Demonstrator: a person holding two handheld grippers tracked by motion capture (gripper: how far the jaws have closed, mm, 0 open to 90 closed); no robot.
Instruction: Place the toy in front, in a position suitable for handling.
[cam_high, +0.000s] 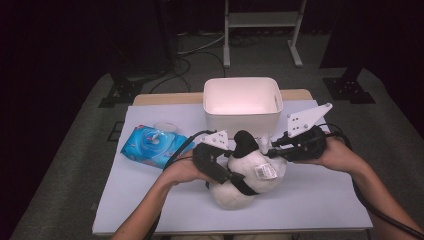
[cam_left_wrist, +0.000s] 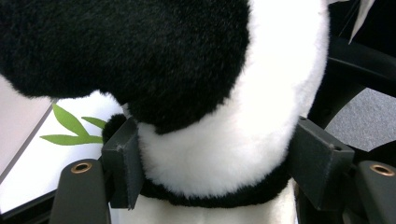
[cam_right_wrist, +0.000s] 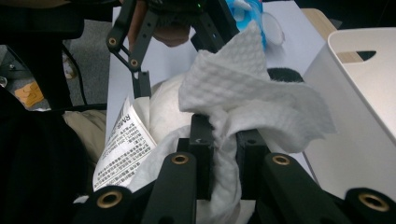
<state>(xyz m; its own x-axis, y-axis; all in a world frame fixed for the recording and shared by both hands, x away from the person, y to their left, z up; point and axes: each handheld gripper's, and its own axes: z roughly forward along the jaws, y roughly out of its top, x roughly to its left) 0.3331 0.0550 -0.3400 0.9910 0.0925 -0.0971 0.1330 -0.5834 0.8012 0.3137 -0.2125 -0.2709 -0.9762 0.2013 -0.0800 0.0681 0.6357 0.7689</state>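
Toy: black-and-white plush (cam_high: 247, 172) lies near the middle of the table (cam_high: 320, 200), just near of the white bin (cam_high: 243, 102).
Left gripper (cam_high: 220, 167): clenched on the plush; in the left gripper view both pads press its white fur (cam_left_wrist: 224, 154) from either side.
Right gripper (cam_high: 280, 148): jaws nipped on a white wipe (cam_right_wrist: 247, 100), held against the plush by its paper tag (cam_right_wrist: 122, 144).
Wipe pack (cam_high: 152, 145): blue, left of the plush, apart from it.
Step, as judged: wiping the plush while it is steadied.
Advice: keep the left grip firm; stroke with light pressure; avoid snagging the tag.
Risk: wipe could slip from the jaws.
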